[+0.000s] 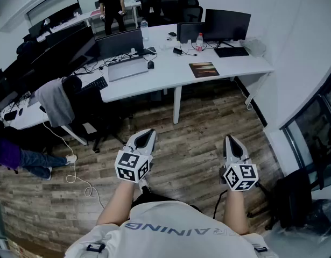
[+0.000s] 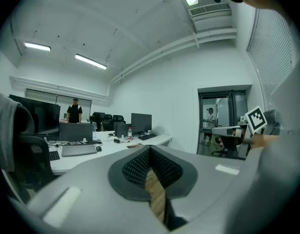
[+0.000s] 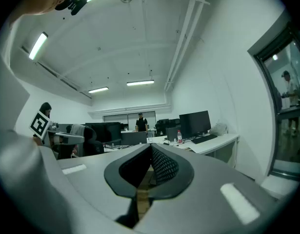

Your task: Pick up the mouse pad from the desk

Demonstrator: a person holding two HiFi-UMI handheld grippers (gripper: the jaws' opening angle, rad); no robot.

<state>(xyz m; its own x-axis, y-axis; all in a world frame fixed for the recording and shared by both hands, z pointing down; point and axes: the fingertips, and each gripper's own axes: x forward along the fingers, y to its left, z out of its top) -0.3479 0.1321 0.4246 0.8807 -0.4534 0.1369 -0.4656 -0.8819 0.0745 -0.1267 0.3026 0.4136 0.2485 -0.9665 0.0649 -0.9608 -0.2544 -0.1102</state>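
The mouse pad [image 1: 204, 69] is a brownish rectangle lying flat near the front edge of the white desk [image 1: 154, 82], right of centre. It shows small and far in the left gripper view as the same pad [image 2: 134, 145]. My left gripper [image 1: 148, 134] and right gripper [image 1: 230, 138] hang side by side over the wooden floor, well short of the desk, both pointing towards it. Each has its jaws shut with nothing between them. In the gripper views the left gripper [image 2: 150, 149] and right gripper [image 3: 150, 145] tips meet.
On the desk stand monitors [image 1: 227, 24], a laptop [image 1: 122, 50], a keyboard [image 1: 231, 51] and a red-labelled bottle [image 1: 199, 42]. A chair with a grey jacket [image 1: 56, 101] stands at the left. One person [image 1: 112, 7] stands at the back. A cable [image 1: 74, 165] trails on the floor.
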